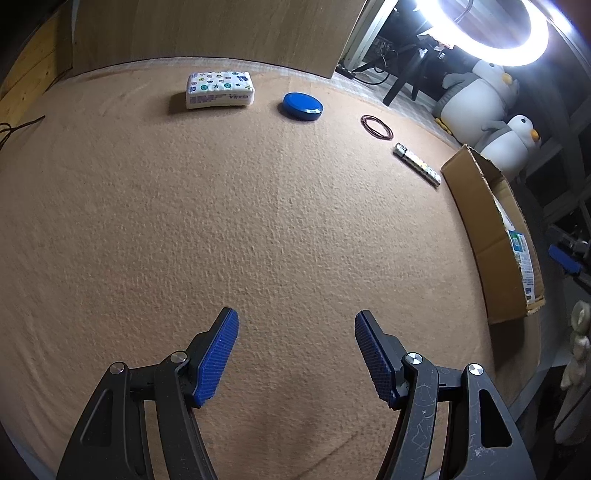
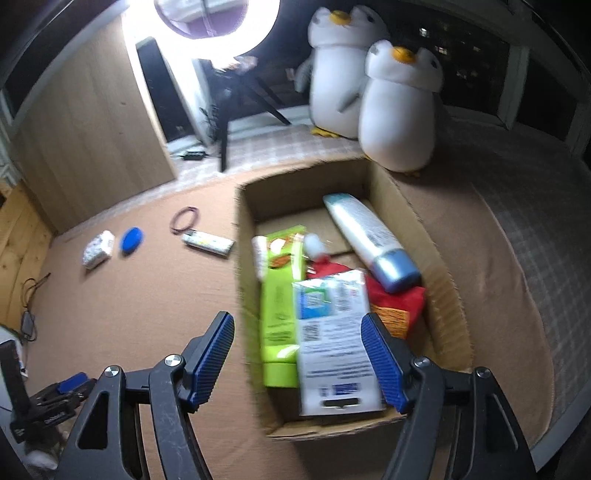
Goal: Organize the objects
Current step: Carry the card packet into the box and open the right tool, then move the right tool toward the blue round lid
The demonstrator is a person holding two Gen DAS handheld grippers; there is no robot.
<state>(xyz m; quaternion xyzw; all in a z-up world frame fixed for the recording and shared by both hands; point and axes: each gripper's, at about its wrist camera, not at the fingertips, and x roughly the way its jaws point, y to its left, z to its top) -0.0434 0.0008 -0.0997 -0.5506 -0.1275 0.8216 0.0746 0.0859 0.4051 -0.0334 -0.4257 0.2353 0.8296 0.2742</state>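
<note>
Tan blanket's soft, so I'd pinch the light, squishy tissue pack across its short sides; left gripper and right gripper both gape empty.

tissue pack left of lid, tubes in box

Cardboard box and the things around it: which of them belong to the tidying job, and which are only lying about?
Belong to the job:
cardboard box
tissue pack
blue lid
hair ties
foil tube
green tube
white bottle
white carton

Only lying about:
two plush penguins
ring light
tripod
</note>
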